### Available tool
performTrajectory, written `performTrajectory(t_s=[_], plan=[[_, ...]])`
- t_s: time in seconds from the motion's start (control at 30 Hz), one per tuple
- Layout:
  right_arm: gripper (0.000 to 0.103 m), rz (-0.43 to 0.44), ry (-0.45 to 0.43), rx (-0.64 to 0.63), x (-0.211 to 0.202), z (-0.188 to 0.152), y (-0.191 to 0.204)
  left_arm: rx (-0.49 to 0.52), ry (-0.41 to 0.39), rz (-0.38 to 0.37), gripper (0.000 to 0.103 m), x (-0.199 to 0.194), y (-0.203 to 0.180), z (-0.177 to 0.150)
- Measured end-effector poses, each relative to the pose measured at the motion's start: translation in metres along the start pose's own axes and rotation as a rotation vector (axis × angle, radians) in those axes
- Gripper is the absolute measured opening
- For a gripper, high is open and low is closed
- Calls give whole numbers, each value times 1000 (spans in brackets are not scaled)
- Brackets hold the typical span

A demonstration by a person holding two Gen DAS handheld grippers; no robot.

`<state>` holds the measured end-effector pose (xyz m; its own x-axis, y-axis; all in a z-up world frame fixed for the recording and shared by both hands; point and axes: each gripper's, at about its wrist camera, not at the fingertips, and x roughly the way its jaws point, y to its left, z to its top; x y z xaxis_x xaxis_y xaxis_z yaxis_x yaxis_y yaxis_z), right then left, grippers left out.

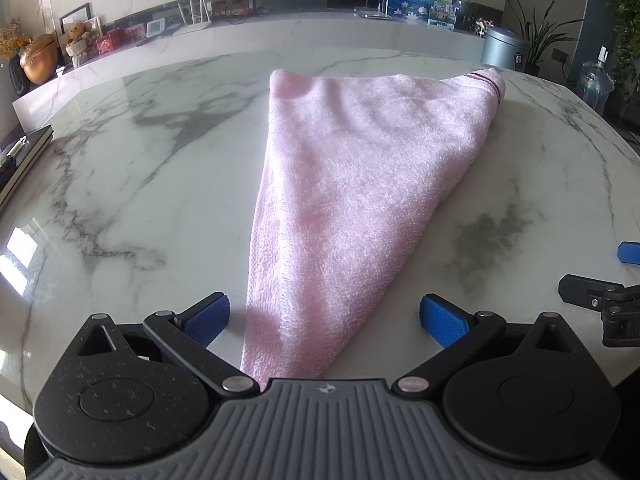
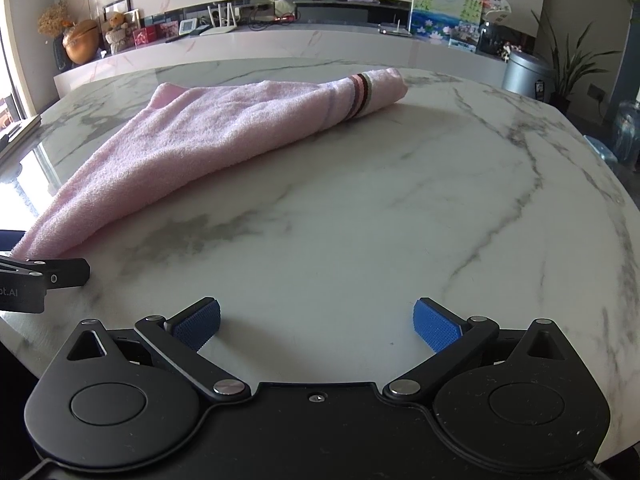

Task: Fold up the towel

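The pink towel point(image 1: 344, 184) lies on the worktop point(image 2: 400, 220), its long axis running away from the released left hand-held gripper point(image 1: 325, 318) straddling its near corner, nearer than the released right hand-held gripper point(image 2: 316, 322).

Towel point(image 1: 344, 184) on table point(image 1: 160, 184), before tongs point(image 1: 325, 320)

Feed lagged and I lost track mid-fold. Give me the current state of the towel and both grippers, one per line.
Towel: lying on the marble table, bunched into a rough triangle, not neatly folded, held by neither gripper.
Left gripper: open, near corner of the towel between its jaws, not clamped.
Right gripper: open, empty, over bare table to the right of the towel.
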<state>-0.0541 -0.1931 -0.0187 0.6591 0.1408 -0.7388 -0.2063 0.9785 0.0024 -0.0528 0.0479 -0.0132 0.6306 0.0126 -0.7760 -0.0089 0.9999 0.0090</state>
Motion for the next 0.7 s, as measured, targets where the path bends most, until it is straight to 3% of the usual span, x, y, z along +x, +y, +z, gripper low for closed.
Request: performTrajectory(t_s=[0.47, 0.7], plan=[[103, -8, -38, 8, -1, -6, 1, -10, -13, 9, 103, 0, 0, -3], [103, -8, -48, 7, -1, -6, 1, -24, -68, 24, 103, -2, -2, -10]])
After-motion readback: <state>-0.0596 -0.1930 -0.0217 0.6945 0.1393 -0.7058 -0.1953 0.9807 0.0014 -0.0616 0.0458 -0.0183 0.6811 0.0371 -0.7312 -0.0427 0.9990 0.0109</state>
